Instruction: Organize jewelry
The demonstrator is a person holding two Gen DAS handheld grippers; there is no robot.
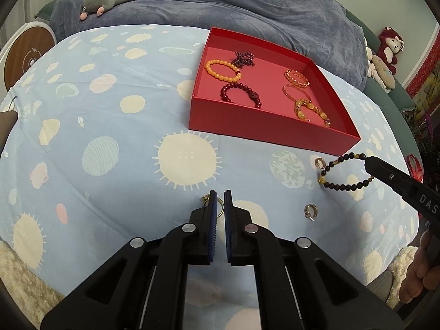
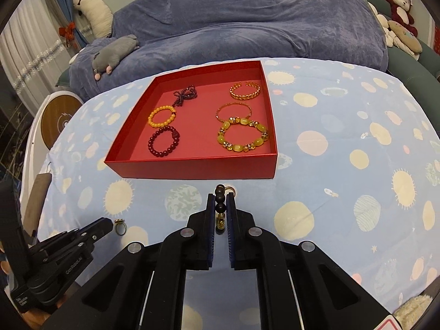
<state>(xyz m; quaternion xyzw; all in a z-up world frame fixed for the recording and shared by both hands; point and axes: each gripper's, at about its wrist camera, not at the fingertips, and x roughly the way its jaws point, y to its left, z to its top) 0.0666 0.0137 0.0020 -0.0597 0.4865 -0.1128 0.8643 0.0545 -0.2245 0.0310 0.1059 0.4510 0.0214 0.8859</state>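
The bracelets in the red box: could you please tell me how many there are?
6. In the red box, left column: dark beaded strand at the back, orange bead bracelet, dark red bead bracelet. Right column: gold chain cuff, thin gold bangle, yellow stone bracelet nearest.

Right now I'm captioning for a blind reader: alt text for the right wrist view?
The right tool pinches a dark bead bracelet above a blue patterned cloth. Ahead, a red box holds six bracelets; a ring lies near the left tool.
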